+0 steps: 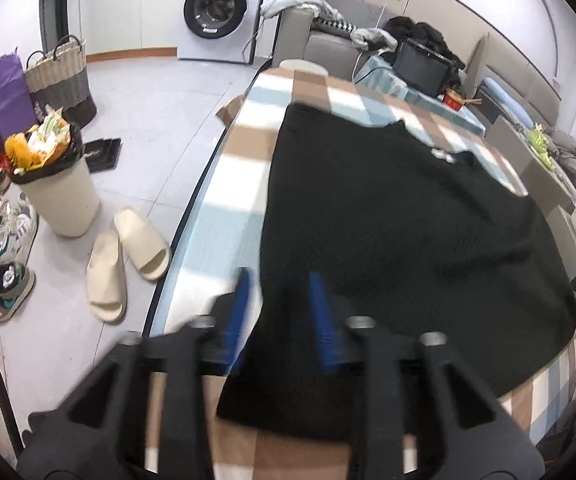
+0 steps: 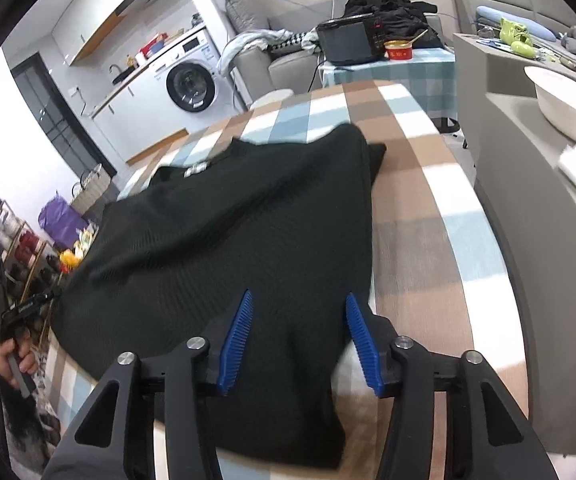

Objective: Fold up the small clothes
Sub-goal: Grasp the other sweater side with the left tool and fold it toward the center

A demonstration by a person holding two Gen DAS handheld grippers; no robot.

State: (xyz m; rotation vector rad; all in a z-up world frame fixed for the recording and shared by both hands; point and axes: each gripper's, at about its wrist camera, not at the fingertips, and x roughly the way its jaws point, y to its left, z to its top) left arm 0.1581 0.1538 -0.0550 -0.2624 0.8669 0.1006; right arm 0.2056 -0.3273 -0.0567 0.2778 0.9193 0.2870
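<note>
Both hand-held grippers hang tilted down over the near edge of a black knitted garment [image 1: 407, 220] spread flat on a table covered with a brown, blue and white checked cloth [image 1: 240, 152]. On the left gripper [image 1: 280, 312] the blue pads [image 1: 321, 320] stand partly apart, with the garment's near left corner lying between them; whether they press the fabric I cannot tell, since that view is blurred. On the right gripper [image 2: 299, 340] the blue pads [image 2: 361, 340] are spread about halfway, and the garment's near right corner runs between them without either pad pressing it. A small white label [image 2: 198, 169] shows near the garment's far edge, and that far right corner is folded under a little. At the left edge of the right wrist view a hand [image 2: 14, 358] grips the other tool's handle. Beyond the table stand a washing machine [image 1: 224, 8], a woven basket [image 1: 62, 76], a full waste bin [image 1: 58, 196] and a pair of cream slippers [image 1: 128, 264] on the pale floor.
</note>
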